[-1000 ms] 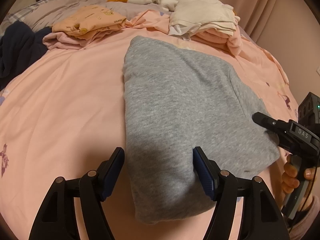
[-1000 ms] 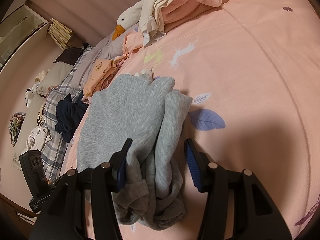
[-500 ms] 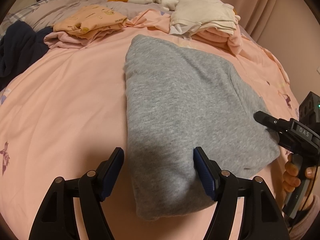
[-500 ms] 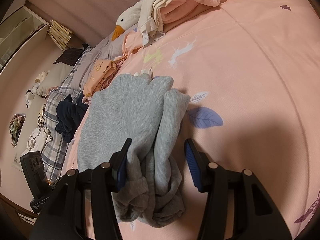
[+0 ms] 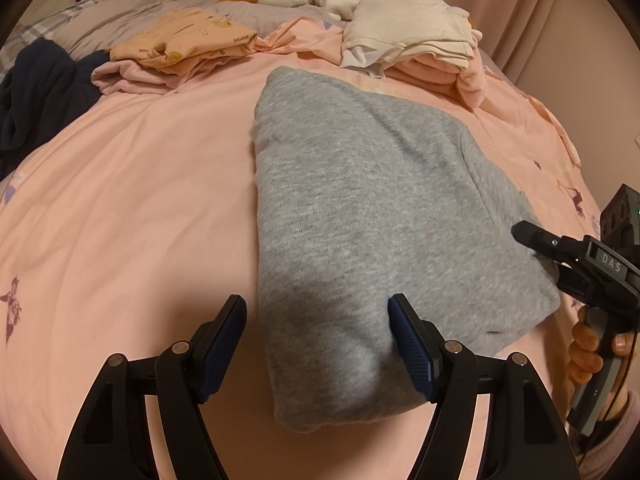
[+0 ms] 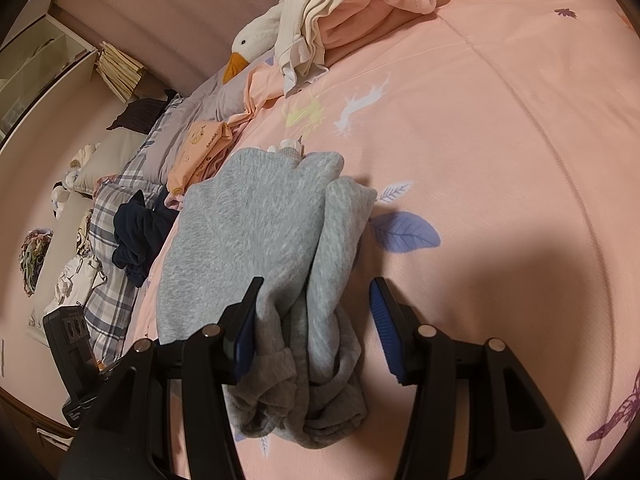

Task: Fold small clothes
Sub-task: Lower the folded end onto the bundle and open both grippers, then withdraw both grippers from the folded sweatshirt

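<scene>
Grey sweater between spread left tool fingers, bunched sleeves between right tool fingers

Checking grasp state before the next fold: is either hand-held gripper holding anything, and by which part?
Nothing is held. Both the left hand-held gripper and right hand-held gripper are open, straddling the folded grey knit garment.

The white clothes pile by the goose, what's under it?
Folded pink clothes lie under the white clothes, on the pink bedsheet. Anything beneath them is hidden.
</scene>
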The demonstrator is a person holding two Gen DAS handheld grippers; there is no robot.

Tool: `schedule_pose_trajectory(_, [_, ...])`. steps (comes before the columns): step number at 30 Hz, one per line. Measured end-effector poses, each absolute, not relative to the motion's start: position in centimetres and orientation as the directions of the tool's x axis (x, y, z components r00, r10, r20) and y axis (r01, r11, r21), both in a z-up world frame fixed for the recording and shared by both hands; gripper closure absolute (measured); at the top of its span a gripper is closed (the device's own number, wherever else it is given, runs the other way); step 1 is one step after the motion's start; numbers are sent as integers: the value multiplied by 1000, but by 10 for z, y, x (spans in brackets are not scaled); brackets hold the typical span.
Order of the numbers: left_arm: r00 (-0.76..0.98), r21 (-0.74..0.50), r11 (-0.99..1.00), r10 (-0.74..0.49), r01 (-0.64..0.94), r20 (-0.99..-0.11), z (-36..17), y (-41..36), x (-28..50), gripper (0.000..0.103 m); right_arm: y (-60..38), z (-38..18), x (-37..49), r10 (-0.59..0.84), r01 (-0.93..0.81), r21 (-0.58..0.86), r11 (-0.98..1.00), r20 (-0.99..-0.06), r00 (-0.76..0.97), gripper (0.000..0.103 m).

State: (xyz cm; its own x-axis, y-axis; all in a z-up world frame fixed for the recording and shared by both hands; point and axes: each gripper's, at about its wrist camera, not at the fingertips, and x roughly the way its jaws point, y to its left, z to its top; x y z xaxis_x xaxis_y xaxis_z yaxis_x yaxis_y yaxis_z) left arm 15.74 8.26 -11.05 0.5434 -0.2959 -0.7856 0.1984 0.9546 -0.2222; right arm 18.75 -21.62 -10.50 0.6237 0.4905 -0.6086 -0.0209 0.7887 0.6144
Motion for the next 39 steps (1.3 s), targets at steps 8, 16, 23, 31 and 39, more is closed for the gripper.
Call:
schedule_pose_trajectory(8, [540, -216, 958, -285, 189, -792, -110, 84, 153, 29, -218, -104, 185, 489, -18, 615, 788, -609, 625, 48])
schedule_pose_trajectory(16, [536, -222, 959, -284, 179, -795, -110, 86, 151, 27, -219, -104, 183, 487, -15, 615, 788, -608, 627, 48])
schedule_pose_trajectory(23, [533, -223, 961, -276, 163, -800, -111, 87, 149, 24, -223, -103, 179, 483, -9, 616, 787, -608, 631, 45])
schedule_pose_trajectory(31, [530, -222, 964, -268, 149, -805, -109, 90, 144, 24, -228, -99, 166, 462, 5, 606, 795, -612, 642, 44])
schedule_pose_trajectory(39, [533, -218, 966, -257, 137, -807, -106, 93, 136, 24, -239, -89, 147, 370, 52, 537, 842, -646, 668, 42])
